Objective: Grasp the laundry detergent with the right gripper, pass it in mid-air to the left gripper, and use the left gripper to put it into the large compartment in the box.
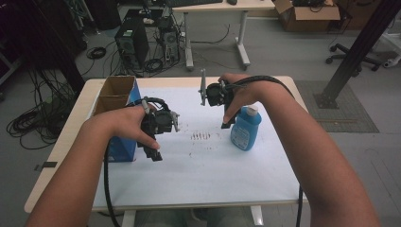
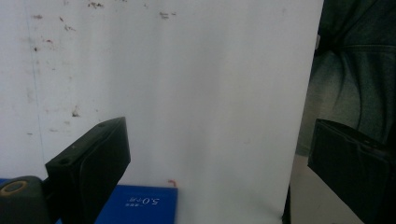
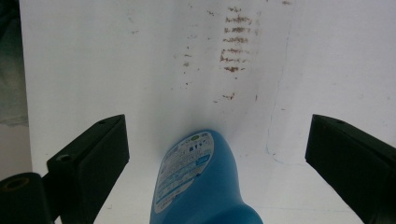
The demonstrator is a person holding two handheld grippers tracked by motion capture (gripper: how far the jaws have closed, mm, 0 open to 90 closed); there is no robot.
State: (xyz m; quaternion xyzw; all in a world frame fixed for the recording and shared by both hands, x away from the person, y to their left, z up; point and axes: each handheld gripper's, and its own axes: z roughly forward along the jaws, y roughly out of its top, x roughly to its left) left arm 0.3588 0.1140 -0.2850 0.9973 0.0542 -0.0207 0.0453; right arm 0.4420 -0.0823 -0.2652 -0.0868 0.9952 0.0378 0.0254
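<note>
A blue bottle (image 1: pixel 246 128) with a white cap lies on the white sheet (image 1: pixel 203 175) right of centre. My right gripper (image 1: pixel 227 124) hangs just left of its cap, open. In the right gripper view the bottle (image 3: pixel 201 182) lies between the spread jaws of this gripper (image 3: pixel 217 126), touching neither. An open blue carton (image 1: pixel 124 149) with cardboard compartments stands at the sheet's left edge. My left gripper (image 1: pixel 153 153) is beside its right side, pointing down, open and holding nothing. A corner of the carton (image 2: pixel 140 203) sits below the left gripper (image 2: pixel 217 135) in its own view.
Brown smudges (image 1: pixel 201 136) mark the sheet between the two grippers. Beyond the table's far edge stand computer towers (image 1: pixel 132 42), coiled cables (image 1: pixel 28 123), a desk (image 1: pixel 217 5) and a cardboard box (image 1: pixel 307 14). A black slanted post (image 1: pixel 354 52) rises at the right.
</note>
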